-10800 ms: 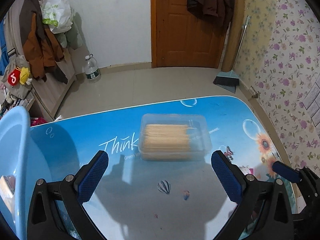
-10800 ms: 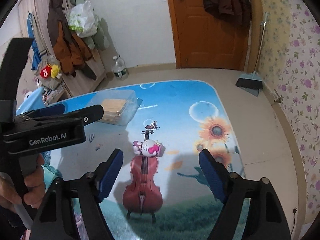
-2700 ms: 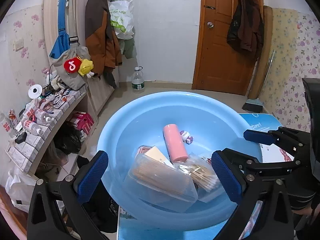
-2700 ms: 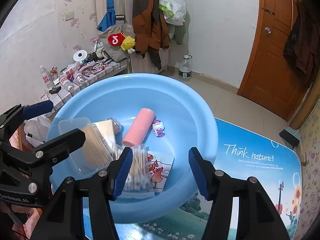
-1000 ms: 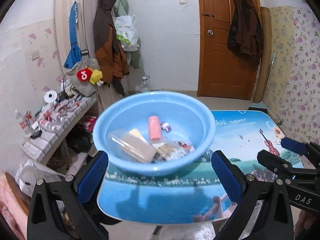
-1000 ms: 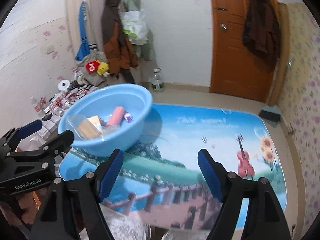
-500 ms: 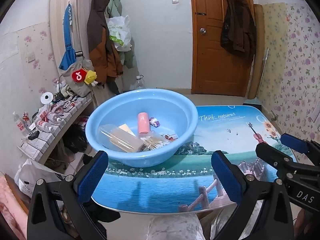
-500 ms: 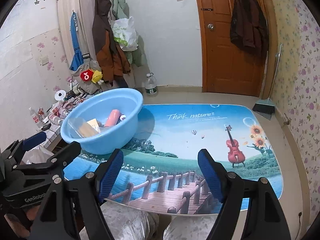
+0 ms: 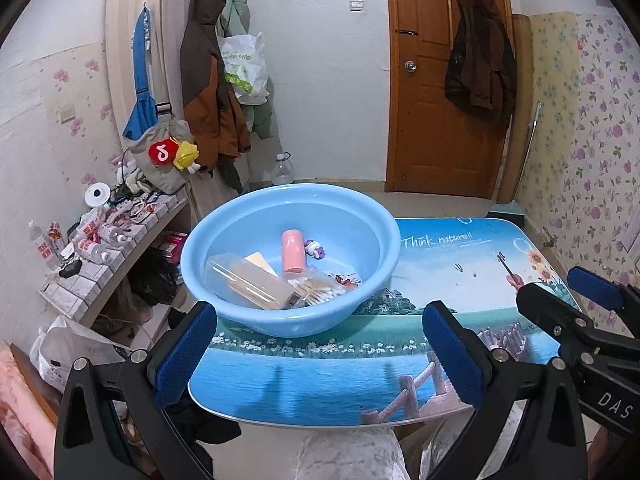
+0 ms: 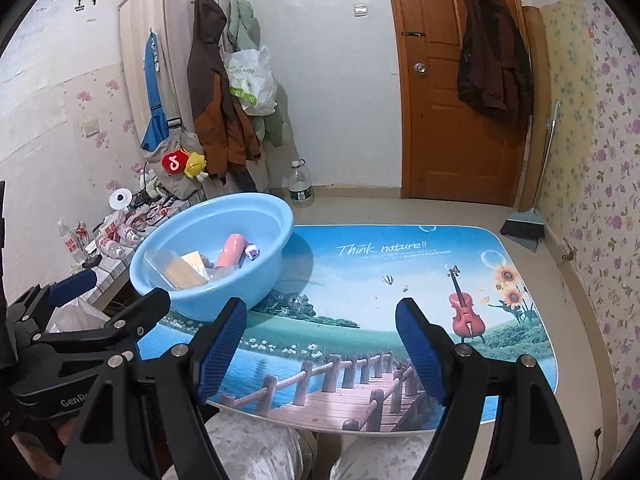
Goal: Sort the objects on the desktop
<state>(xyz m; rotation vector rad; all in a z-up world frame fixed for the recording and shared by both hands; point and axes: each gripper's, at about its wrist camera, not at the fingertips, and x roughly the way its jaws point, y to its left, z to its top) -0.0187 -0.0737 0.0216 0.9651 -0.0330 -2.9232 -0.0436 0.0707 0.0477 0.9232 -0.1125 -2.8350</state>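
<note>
The basin wall hides part of its contents.

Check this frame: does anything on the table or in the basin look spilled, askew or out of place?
Nothing is spilled or damaged. One oddity: the blue basin sits at the table's left corner, apparently overhanging the edge. Inside, the clear stick box lies tilted against the wall, beside the pink bottle. Both grippers are open and empty.
</note>
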